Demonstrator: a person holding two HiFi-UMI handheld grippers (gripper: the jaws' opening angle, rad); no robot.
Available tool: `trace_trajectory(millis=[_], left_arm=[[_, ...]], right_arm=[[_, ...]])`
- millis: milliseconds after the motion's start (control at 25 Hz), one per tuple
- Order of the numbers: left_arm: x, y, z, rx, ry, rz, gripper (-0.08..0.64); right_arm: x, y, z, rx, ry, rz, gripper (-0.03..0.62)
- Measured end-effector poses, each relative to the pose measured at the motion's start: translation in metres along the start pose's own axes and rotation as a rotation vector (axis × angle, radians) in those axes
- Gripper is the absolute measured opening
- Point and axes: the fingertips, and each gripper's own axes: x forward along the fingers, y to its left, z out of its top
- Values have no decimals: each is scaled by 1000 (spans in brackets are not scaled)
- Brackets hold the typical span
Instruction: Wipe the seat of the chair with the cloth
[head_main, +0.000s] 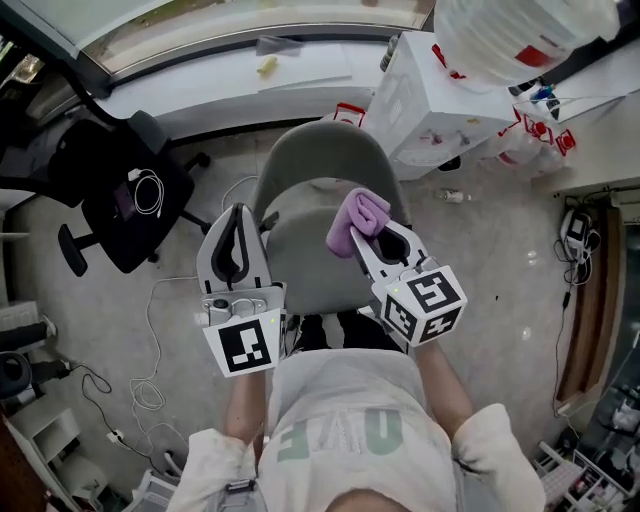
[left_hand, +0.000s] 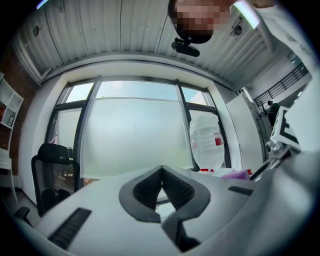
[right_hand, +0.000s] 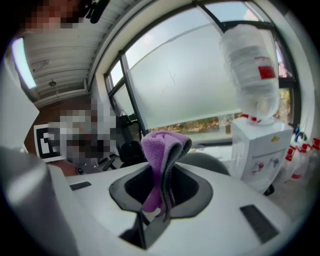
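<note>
My right gripper (head_main: 360, 238) clamps the purple cloth (head_main: 357, 212) over the grey chair seat (head_main: 310, 272); my left gripper (head_main: 238, 216) is closed, holding nothing.

Site: office workspace | Evidence: black swivel chair (head_main: 125, 195); water dispenser (head_main: 425, 105) with bottle (head_main: 510, 35); loose cables (head_main: 150, 385) underfoot; full-width window (left_hand: 132, 132).

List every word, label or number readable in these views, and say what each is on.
"OVE": pale letters on the person's shirt, upside down in the head view; any further letters are lost in folds.
Red label on the water bottle: too blurred to read.
Red stickers on the water dispenser: too small to read.
Marker cubes: square patterns only, no words.
</note>
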Motion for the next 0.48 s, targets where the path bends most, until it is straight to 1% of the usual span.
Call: trace_trajectory(millis=[120, 200, 320, 400, 480], left_arm=[[4, 7, -23, 21, 37, -9, 14], [5, 16, -52, 21, 56, -3, 14], [2, 27, -106, 21, 80, 16, 13], [-6, 33, -149, 25, 111, 25, 14], [-19, 38, -193, -10, 159, 40, 14]], right_arm=[[39, 11, -31, 76, 117, 123, 89], [74, 14, -58, 107, 175, 181, 89], [132, 13, -107, 146, 248, 248, 89], [172, 10, -149, 169, 304, 280, 89], [209, 9, -198, 208, 378, 306, 89]])
